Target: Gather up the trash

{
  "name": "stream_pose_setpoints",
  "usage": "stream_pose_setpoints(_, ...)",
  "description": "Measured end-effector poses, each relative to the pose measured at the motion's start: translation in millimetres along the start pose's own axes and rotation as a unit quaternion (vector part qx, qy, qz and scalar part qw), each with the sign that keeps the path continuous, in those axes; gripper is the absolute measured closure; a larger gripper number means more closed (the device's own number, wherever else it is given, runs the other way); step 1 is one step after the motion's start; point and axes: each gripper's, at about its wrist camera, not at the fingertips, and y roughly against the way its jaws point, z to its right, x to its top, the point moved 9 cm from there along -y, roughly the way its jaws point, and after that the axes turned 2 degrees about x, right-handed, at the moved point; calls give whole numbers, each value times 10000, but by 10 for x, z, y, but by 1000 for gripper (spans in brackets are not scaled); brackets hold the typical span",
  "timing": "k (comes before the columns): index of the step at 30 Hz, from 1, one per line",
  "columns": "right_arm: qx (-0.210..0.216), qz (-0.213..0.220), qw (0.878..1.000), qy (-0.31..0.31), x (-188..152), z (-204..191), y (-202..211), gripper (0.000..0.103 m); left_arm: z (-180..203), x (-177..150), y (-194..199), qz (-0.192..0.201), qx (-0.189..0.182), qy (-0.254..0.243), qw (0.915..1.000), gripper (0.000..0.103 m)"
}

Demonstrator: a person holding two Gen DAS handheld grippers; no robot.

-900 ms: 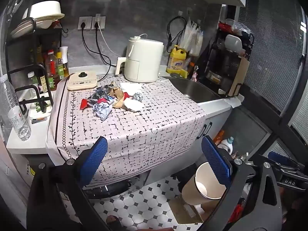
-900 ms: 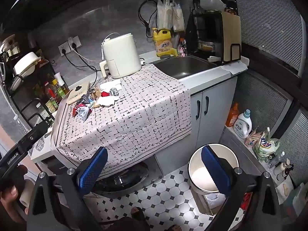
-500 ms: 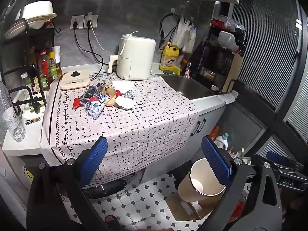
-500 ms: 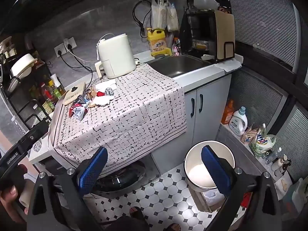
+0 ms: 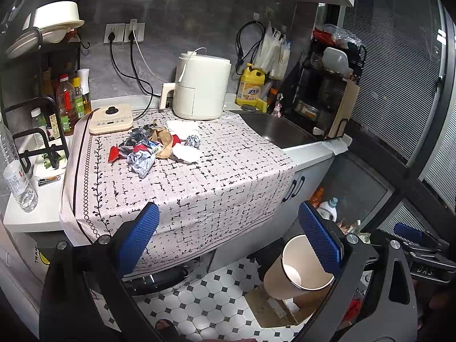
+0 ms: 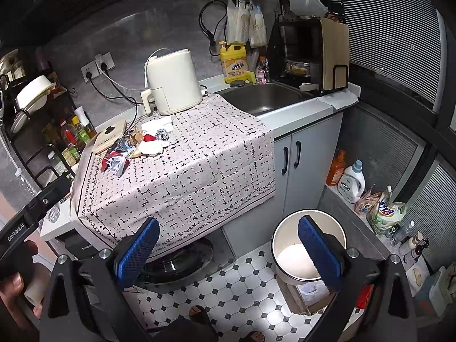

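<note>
**Inspector:** Although both tools have drawn a little closer to the counter over the last second, nothing has been picked up. The left gripper [image 5: 228, 238] has its blue-padded jaws spread wide with nothing between them; the right gripper [image 6: 228, 252] is likewise spread and empty.

**Clerk:** And the rubbish itself?

**Inspector:** The heap of crumpled wrappers, brown paper and white tissue [image 5: 155, 149] lies undisturbed on the far left part of the pale black-flecked tablecloth [image 5: 199, 182], just in front of the flat cream induction cooker [image 5: 111, 118] and near the cream air fryer [image 5: 201, 87]. A small foil ball [image 5: 193, 140] sits at the heap's right edge. The same heap [image 6: 134, 148] shows in the right view, well apart from both tools.

**Clerk:** Receptacle?

**Inspector:** A round cream waste bin [image 6: 287, 268] stands on the tiled floor below the counter's right side, open-topped and apparently empty. In my judgement collection has not begun; the advance is only an approach.

**Clerk:** Surroundings?

**Inspector:** Steel sink [image 6: 265, 98] to the right of the cloth, grey cabinet doors [image 6: 296, 171] beneath, condiment bottles [image 5: 68, 99] on a rack to the left, black-and-white tiled floor [image 5: 216, 302].
</note>
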Motion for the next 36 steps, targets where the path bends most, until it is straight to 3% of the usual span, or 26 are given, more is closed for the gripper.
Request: stream_pose_setpoints(36,-10,221,9997,143,204,99,116,8,117,155,61,121,-3,-78,9999,6)
